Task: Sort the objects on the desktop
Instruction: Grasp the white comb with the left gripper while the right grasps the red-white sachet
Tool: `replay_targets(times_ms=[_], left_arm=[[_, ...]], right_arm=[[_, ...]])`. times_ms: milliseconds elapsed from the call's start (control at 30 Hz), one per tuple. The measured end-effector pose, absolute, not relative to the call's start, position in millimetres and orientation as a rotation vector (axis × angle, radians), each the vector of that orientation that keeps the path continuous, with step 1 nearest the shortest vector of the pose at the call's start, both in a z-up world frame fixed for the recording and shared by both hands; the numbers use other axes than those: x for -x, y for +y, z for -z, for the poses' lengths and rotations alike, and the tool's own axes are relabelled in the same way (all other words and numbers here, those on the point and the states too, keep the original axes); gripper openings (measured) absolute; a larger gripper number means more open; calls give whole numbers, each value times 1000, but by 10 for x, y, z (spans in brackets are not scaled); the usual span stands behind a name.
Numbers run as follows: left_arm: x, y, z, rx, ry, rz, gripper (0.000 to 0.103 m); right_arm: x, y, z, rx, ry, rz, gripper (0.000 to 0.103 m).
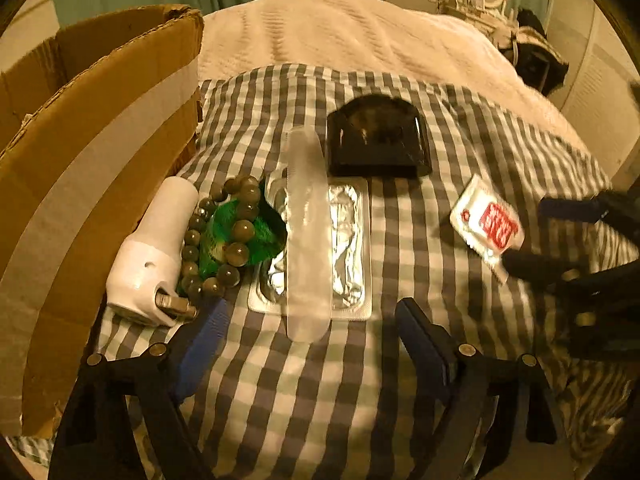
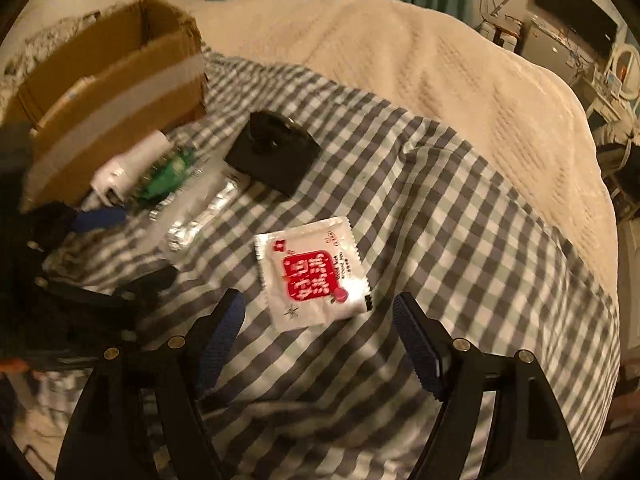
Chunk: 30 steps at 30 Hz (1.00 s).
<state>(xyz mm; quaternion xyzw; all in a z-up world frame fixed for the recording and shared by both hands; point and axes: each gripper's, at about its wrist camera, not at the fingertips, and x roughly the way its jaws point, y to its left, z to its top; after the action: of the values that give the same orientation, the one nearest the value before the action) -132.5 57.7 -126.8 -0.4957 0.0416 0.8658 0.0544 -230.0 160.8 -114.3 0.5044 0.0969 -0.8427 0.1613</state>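
One flat sauce sachet (image 2: 314, 270) lies on the checked cloth (image 2: 440, 240) between my right tool's (image 2: 320, 330) wide-open, empty fingers; light, limp and slick, I judge its crimped edge the best hold.

Left gripper (image 1: 312, 320) low, jaws wide apart, holding nothing. Right gripper (image 2: 320, 316) likewise spread, empty, to right.

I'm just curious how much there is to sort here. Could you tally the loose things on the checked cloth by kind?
White device: 1
Bead bracelet with green tassel: 1
Foil blister pack: 1
Clear plastic case: 1
Black box: 1
White and red sachet: 1
Total: 6
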Motion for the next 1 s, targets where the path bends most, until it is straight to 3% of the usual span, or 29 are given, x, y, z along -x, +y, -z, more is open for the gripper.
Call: replay_targets(times_ms=[100, 167, 233, 300, 333, 367, 400, 433, 500, 533, 633, 933, 1000], left_arm=[[1405, 601, 1278, 1510, 125, -2624, 86], [1467, 613, 1319, 1543, 138, -2603, 71], [1505, 610, 1374, 1571, 127, -2582, 63], [1463, 582, 1356, 1542, 94, -2573, 62], [1437, 577, 1341, 1523, 79, -2555, 60], [1400, 581, 1324, 1506, 78, -2542, 38], [1359, 588, 1320, 1508, 88, -2530, 26], [1326, 595, 1335, 1528, 101, -2519, 24], [1249, 599, 1323, 1516, 121, -2523, 24], [1218, 595, 1311, 1513, 121, -2521, 23], [1114, 578, 1273, 1510, 103, -2516, 23], [711, 528, 1104, 1500, 115, -2523, 23], [694, 539, 1036, 1496, 157, -2524, 25]], right_arm=[[2370, 1642, 1299, -1491, 235, 2370, 76], [2362, 1619, 1342, -1492, 258, 2364, 77], [2353, 1588, 1353, -1502, 282, 2367, 77], [2347, 1574, 1362, -1522, 281, 2376, 77], [2333, 1567, 1362, -1523, 281, 2374, 68], [2326, 1564, 1366, -1529, 279, 2368, 53], [2313, 1568, 1362, -1535, 268, 2365, 49], [2298, 1572, 1349, -1540, 262, 2365, 46], [2260, 1577, 1320, -1542, 267, 2358, 33], [2234, 1586, 1301, -1551, 273, 2356, 19], [2147, 1642, 1230, -1565, 259, 2351, 3], [1945, 1834, 996, -1532, 155, 2338, 2], [1910, 1852, 931, -1484, 137, 2352, 16]])
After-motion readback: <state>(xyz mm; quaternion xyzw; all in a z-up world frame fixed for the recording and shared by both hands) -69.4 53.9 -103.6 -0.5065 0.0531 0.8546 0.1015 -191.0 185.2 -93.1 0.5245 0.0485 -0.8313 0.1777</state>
